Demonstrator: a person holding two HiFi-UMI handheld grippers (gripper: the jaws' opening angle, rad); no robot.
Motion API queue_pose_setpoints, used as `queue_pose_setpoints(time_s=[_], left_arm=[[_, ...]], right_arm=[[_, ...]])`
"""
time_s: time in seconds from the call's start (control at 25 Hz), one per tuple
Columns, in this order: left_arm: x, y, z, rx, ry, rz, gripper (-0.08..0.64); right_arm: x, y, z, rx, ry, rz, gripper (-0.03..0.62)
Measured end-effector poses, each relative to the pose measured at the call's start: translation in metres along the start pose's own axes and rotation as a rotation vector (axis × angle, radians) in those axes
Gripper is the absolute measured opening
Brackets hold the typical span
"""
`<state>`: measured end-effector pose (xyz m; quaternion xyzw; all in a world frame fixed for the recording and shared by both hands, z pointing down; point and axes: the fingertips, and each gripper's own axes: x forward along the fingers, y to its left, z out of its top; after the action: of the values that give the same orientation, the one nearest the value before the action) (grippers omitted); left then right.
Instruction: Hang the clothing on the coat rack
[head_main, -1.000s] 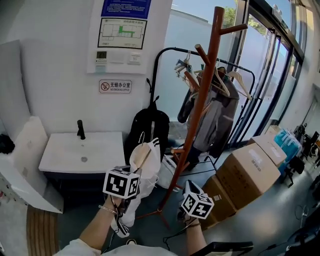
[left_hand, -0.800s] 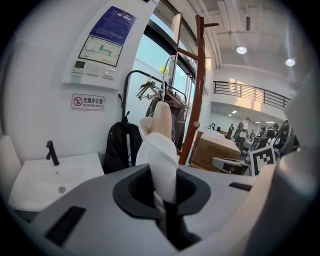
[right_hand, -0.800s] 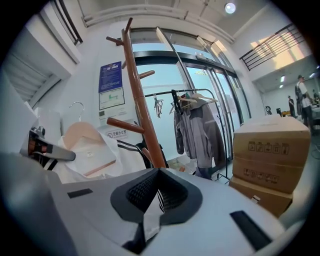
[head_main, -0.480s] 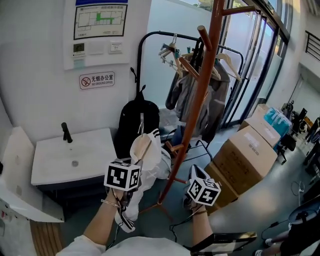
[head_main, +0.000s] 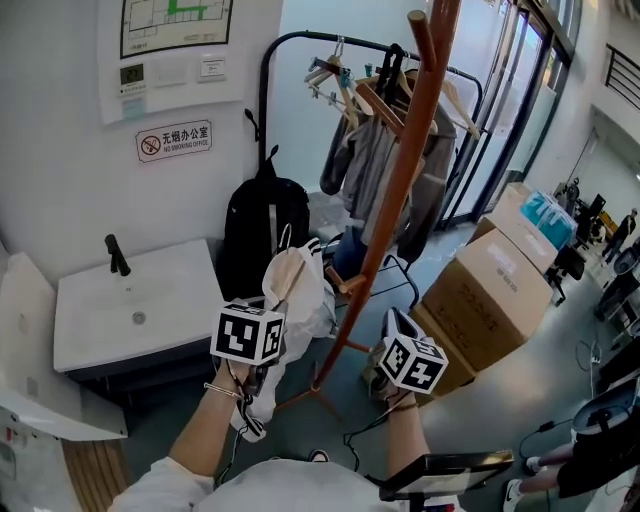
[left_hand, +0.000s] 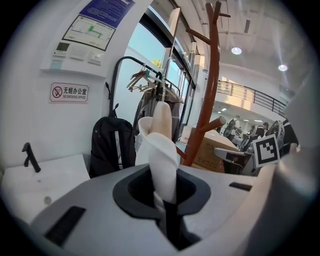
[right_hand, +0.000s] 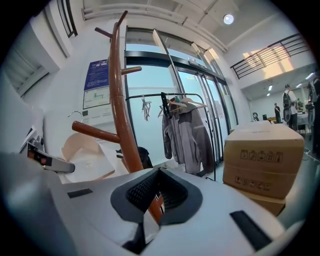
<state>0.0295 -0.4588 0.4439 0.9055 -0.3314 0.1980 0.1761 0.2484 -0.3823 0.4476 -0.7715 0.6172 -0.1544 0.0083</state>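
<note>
Between the left gripper's (left_hand: 165, 197) fingers sits a rolled white fabric garment (head_main: 305, 300). The jaws are clamped on it, one end standing up ahead of the fingertips and the rest hanging below them. Same grip as a second ago, nothing has slipped.

What changed: both grippers have moved in on the tall red-brown wooden coat rack (head_main: 398, 195). Its pole now runs just beyond the left fingertips, slightly to their right, and the garment's top looks closer to it than before.

The right gripper (right_hand: 151, 202) has its jaws a little apart with nothing in them. The pole shows through the gap, straight ahead of the fingertips. A short lower peg (right_hand: 95, 133) sticks out ahead and to the left of those fingers.

Meaning: this reads as the approach, carrying not hanging. The garment is not on any peg yet. It likely needs lifting from this low position to reach a peg, while the free right gripper could steady or spread the fabric.
</note>
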Motion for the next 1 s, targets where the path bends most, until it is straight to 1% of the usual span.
queue_pose_setpoints(time_s=[0.2, 0.4, 0.72, 1.0], left_arm=[[0.007, 0.001, 0.006, 0.030, 0.015, 0.016, 0.046], [0.013, -0.001, 0.016, 0.068, 0.026, 0.031, 0.046], [0.009, -0.003, 0.050, 0.124, -0.004, 0.057, 0.046], [0.010, -0.007, 0.083, 0.209, 0.015, 0.072, 0.046]], right_arm=[[0.011, -0.004, 0.009, -0.012, -0.008, 0.006, 0.023], [0.020, -0.003, 0.016, -0.018, -0.011, 0.030, 0.023], [0.031, -0.008, 0.031, -0.056, 0.001, 0.048, 0.023], [0.039, -0.010, 0.049, -0.090, -0.001, 0.066, 0.023]])
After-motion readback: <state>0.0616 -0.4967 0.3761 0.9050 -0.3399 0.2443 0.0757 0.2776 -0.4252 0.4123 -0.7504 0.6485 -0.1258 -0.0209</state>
